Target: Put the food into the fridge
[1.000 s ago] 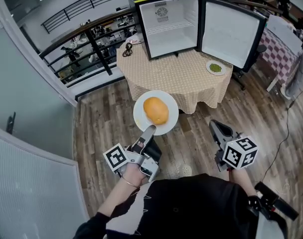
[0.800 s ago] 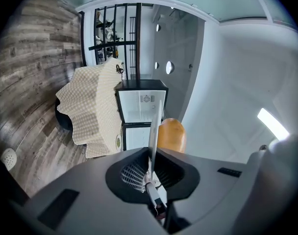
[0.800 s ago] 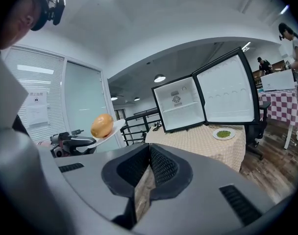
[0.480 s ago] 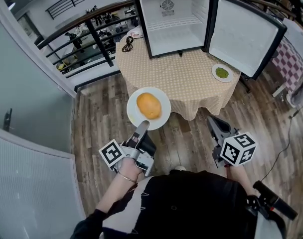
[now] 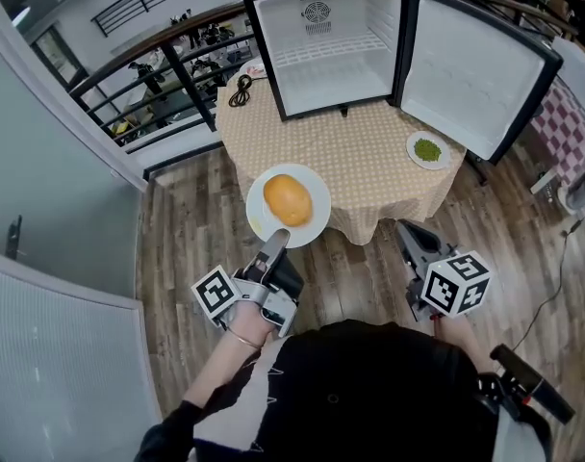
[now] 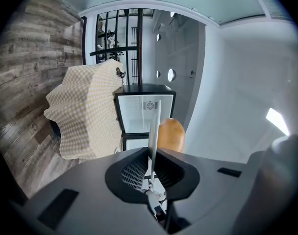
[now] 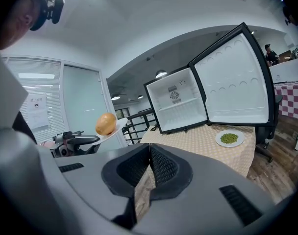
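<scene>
**Q:** What might fail from this position?

**A:** The left gripper [image 5: 276, 245] is clenched on the near rim of the white plate [image 5: 313, 223]; the round orange food [image 5: 288, 200] lies loose on the plate just beyond the fingertips. The grip is a thin edge pinch with the load out ahead of it, so the plate may sag or twist, and the food could then roll off onto the floor. The open fridge [image 5: 331, 46] stands well ahead of the fingertips, on the table [image 5: 369, 176]; the far rim might also strike the table edge or the fridge frame on entry. The right gripper [image 5: 414, 240] is closed on nothing, so it offers no support.

**Q:** What is unclear?

**A:** The left gripper view shows the plate edge-on only, so how deep the rim sits between the pads cannot be judged; nor can it be told whether the food is a bun or a fruit. A small plate of greens [image 5: 427, 149] lies ahead of the right fingertips; its contents are too small to name.
</scene>
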A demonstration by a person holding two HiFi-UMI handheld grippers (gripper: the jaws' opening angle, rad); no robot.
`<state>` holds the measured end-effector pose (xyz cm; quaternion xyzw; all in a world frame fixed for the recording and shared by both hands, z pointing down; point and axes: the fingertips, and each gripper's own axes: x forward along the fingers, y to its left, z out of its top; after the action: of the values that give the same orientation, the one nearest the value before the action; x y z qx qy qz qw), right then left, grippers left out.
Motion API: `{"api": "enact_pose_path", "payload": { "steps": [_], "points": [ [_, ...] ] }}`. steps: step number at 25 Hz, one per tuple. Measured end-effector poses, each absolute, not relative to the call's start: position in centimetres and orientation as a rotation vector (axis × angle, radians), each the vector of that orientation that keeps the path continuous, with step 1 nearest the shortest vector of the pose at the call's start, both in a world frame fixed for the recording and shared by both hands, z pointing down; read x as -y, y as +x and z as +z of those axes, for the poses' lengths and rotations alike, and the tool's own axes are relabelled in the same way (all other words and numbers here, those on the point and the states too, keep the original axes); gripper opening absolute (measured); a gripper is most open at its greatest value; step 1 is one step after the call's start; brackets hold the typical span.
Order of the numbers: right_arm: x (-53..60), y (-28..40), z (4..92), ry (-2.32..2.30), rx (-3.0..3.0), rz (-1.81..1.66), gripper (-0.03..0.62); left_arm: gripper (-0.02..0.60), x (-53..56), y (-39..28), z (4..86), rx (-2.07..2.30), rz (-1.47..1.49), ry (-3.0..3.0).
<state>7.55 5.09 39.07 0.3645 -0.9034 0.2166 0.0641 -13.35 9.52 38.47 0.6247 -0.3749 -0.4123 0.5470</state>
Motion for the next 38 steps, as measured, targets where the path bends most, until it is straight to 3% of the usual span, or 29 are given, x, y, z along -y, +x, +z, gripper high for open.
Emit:
{"api": "enact_pose_path", "payload": {
  "steps": [23, 38],
  "points": [
    [-4.6, 8.4, 40.9, 1.079, 2.719, 0.723, 0.015, 0.028, -8.3, -11.6, 39.2, 0.882, -0.947, 1.483],
    [0.3, 8.9, 42.0, 1.165, 2.664, 0.721, 0.015, 0.028, 0.0, -9.7, 41.0, 0.792, -0.860, 1.493]
  ]
}}
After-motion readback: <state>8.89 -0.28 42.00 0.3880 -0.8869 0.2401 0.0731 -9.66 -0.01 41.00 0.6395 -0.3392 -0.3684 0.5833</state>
